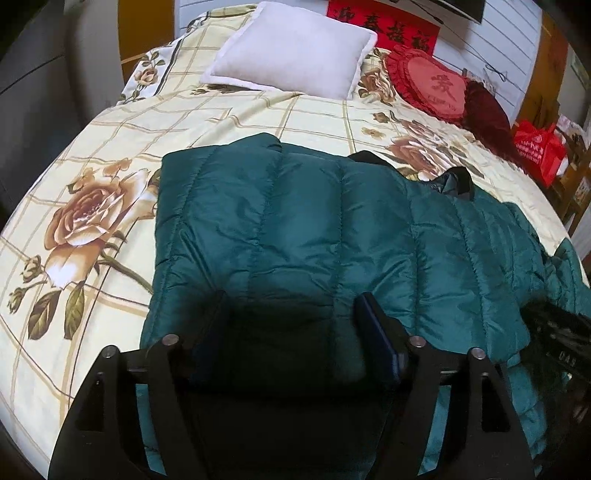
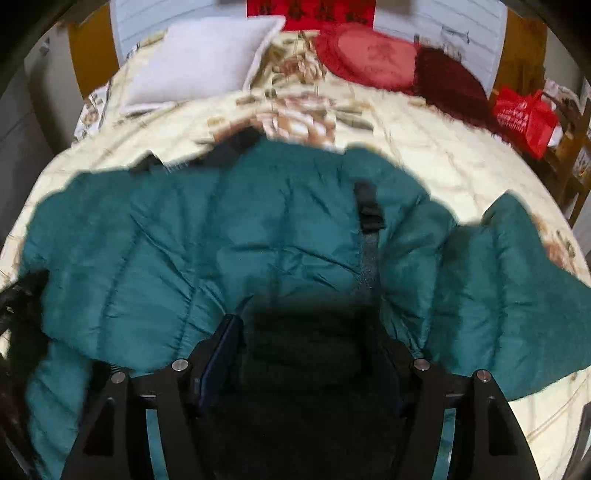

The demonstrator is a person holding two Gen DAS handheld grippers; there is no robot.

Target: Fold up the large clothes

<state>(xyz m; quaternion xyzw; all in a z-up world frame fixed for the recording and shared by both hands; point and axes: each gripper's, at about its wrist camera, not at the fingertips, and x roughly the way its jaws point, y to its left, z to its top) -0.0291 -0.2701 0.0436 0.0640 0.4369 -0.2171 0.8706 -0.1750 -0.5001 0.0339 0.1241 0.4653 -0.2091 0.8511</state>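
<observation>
Teal jacket (image 1: 295, 221) flat on floral bedspread (image 1: 92, 147); left gripper (image 1: 291, 314) spread above its hem; right gripper (image 2: 310, 325) spread over it, blurred.

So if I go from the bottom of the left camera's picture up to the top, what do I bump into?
left gripper → teal puffy jacket → flowery bedspread → white pillow → red banner on the wall.
</observation>
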